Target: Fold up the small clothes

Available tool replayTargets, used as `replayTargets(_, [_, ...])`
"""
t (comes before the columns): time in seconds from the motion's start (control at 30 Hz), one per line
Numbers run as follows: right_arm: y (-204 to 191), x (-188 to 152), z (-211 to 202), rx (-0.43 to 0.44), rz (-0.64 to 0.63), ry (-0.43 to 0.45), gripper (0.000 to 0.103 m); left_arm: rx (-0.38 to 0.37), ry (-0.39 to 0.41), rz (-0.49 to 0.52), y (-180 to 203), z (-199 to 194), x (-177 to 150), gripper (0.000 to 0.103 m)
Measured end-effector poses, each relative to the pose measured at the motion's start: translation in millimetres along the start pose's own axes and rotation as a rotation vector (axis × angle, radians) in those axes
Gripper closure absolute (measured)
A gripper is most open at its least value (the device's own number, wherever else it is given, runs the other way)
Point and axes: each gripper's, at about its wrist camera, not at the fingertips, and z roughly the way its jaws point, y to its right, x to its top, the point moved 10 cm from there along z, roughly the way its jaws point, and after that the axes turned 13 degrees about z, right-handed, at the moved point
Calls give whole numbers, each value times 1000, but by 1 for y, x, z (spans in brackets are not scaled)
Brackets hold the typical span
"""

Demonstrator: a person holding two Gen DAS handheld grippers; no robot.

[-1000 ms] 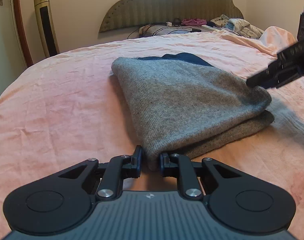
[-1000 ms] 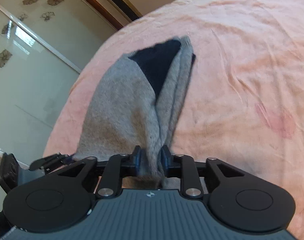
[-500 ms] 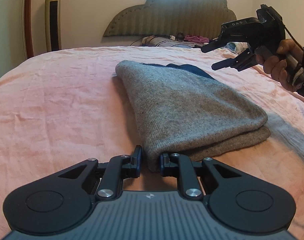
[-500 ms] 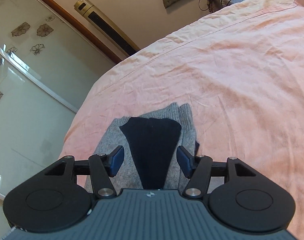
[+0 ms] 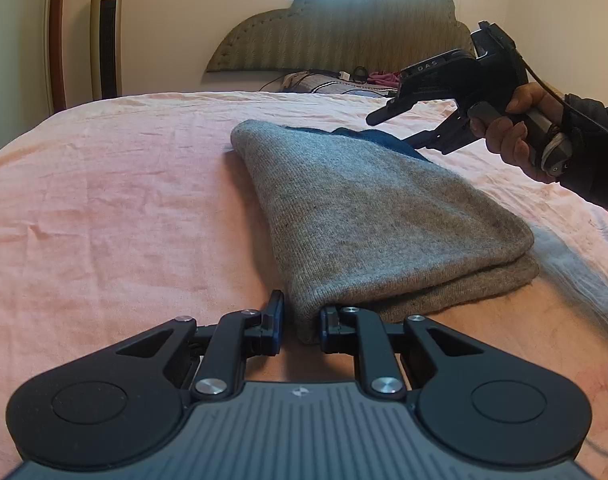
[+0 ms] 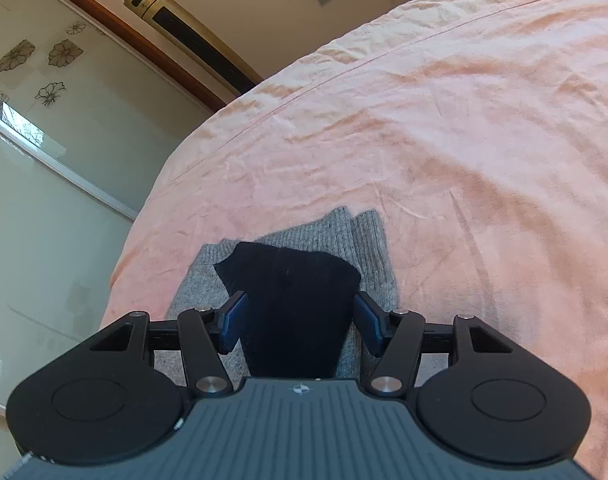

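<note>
A folded grey knit garment lies on the pink bedsheet, with a dark blue part showing at its far end. My left gripper is shut on the garment's near corner, low over the sheet. A person's hand holds my right gripper just above the far end. In the right wrist view, the right gripper straddles the dark blue part from above. Its jaws are closing, and the pads press on nothing. Grey knit shows on both sides.
A padded headboard and a pile of clothes and cables are at the bed's head. A gold tower fan stands by the wall. Frosted glass doors run past the bed's edge. Pink sheet spreads around the garment.
The right gripper let go of the garment's end, opened, and moved along it to hover over the dark blue part. The left gripper kept its hold and rolled slightly.
</note>
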Motion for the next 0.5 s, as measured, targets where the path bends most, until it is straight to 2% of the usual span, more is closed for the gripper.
replayTargets(0.03, [0,-2,4,3,-3,-13,87,0,0,0,0,0,0,87])
replayTargets(0.07, [-3,-3,5,4,-13,-17,89,0,0,0,0,0,0,87])
replayTargets(0.2, [-29,-6,-24,25,-153,60,90,-2,1,-2,0,0,0,87])
replayTargets(0.23, [-20,-3,-25,-15,-174,70,91,-2,1,-3,0,0,0,87])
replayTargets(0.3, [11,-2,-14,-61,-99,21,91,-5,2,-6,0,1,0,87])
replayTargets(0.37, [17,-8,-15,-3,-64,13,86,-6,2,-7,0,1,-1,87])
replayTargets(0.4, [16,-7,-19,12,-47,30,78,-5,2,-6,0,1,-1,87])
replayTargets(0.43, [14,-5,-22,29,-34,43,64,-5,2,-5,0,1,0,87])
replayTargets(0.5, [7,1,-30,78,-14,77,49,-6,2,-6,0,1,0,87])
